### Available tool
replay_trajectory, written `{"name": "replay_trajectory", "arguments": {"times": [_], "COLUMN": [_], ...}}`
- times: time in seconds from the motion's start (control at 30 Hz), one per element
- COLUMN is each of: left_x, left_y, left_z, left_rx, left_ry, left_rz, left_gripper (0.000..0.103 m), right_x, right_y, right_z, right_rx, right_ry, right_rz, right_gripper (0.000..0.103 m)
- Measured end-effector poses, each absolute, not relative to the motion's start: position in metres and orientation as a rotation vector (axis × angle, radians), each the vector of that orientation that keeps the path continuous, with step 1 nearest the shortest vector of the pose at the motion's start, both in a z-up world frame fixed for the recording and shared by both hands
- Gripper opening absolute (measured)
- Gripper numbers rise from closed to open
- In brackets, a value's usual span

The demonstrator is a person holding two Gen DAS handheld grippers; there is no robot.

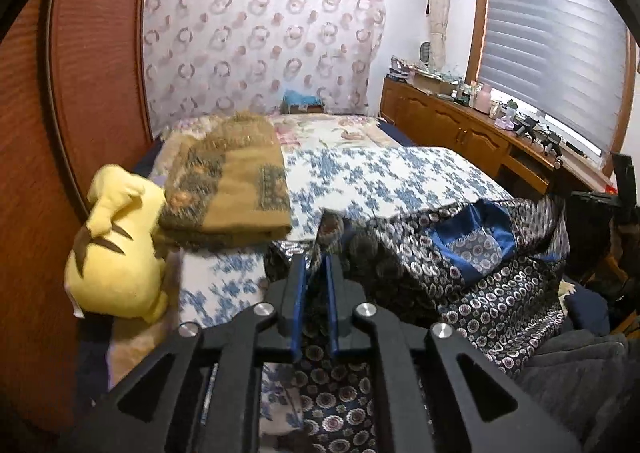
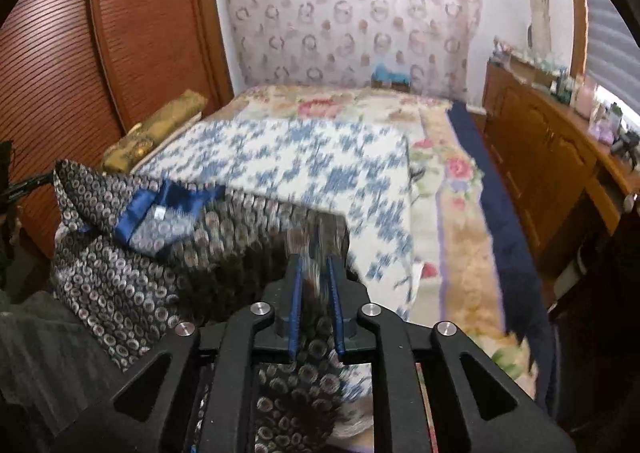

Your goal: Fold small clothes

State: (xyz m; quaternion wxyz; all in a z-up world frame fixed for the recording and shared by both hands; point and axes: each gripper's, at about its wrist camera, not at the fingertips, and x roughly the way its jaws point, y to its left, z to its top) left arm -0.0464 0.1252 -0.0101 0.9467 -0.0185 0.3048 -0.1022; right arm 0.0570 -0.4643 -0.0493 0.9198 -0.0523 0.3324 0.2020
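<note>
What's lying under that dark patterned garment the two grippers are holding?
Under the dark patterned garment lies the blue-and-white floral sheet, over the rose-print bedspread. Whatever sits beneath its draped middle is covered and cannot be seen.

Bedroom w/ bed (image 1: 380,173) in floral cover, patterned wall hanging (image 1: 260,41), wood cabinet (image 1: 452,125), window blinds (image 1: 552,49), daylight.

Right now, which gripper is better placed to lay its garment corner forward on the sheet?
Probably the right gripper: bare flowered sheet lies ahead of its garment corner. The left gripper has a folded blanket close ahead.
</note>
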Motion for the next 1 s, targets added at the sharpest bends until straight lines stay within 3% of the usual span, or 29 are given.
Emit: {"name": "replay_trajectory", "arguments": {"times": [0.23,0.63,1.0], "left_x": [-0.030,0.081,0.103], "left_y": [0.137,0.134,0.128], "left_z": [0.002,-0.083,-0.116], "left_rx": [-0.037,-0.007,0.034], "left_ry": [0.616,0.887,0.999], "left_rz": [-0.182,-0.182,-0.169], "left_gripper": [0.015,0.018,0.019], "right_x": [0.080,0.159,0.179], "right_y": [-0.460,-0.425,-0.431], "right_z": [-0.047,-0.109,-0.140], "right_rx": [-0.148,-0.193,-0.187], "right_ry": [0.652,0.793,0.920], "right_rz": [0.363,0.360,0.331], "right_gripper": [0.025,0.033,0.037]}}
